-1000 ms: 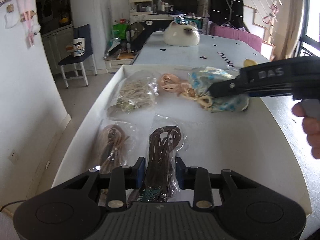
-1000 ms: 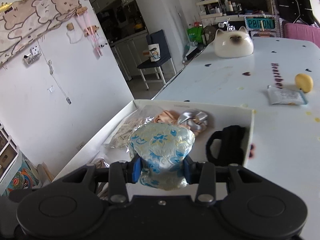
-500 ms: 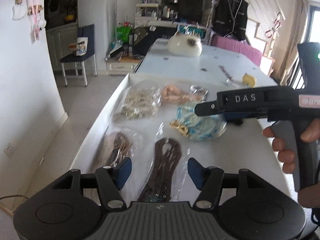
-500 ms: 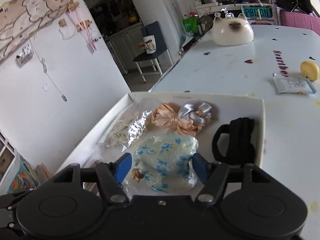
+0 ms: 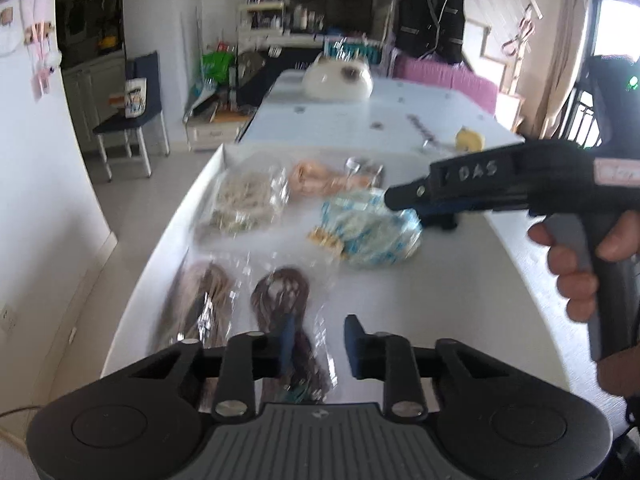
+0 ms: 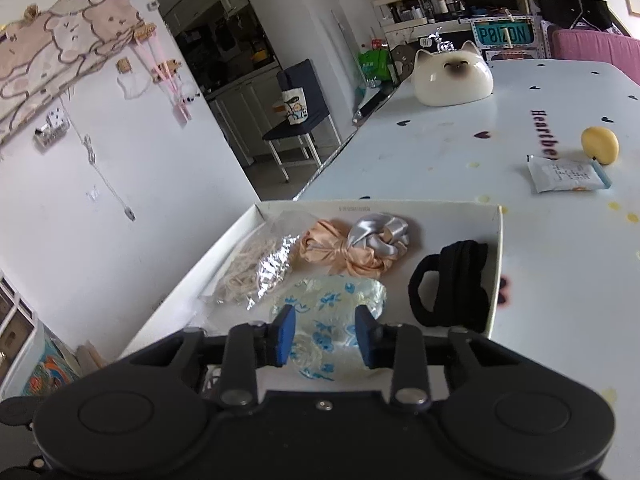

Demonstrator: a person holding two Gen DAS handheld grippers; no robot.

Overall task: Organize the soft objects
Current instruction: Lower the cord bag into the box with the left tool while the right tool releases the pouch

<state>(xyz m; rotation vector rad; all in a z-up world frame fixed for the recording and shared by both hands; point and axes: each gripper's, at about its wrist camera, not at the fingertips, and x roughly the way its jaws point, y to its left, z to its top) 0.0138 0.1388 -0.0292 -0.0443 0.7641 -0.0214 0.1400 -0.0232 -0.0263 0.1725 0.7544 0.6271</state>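
The right claw has dropped the blue-flowered pouch into the tray (jaws closing, gripping nothing).

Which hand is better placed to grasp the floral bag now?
Right. The floral bag shows between the closing jaws of the right gripper. The left gripper is shut, nearer the brown cords.

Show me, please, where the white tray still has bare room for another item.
The largest bare patch of the white tray lies right of the dark brown cord bag and nearer than the blue floral pouch. A narrow strip separates the silver scrunchie from the black headband. The left side, around the cream cord bag, is crowded.
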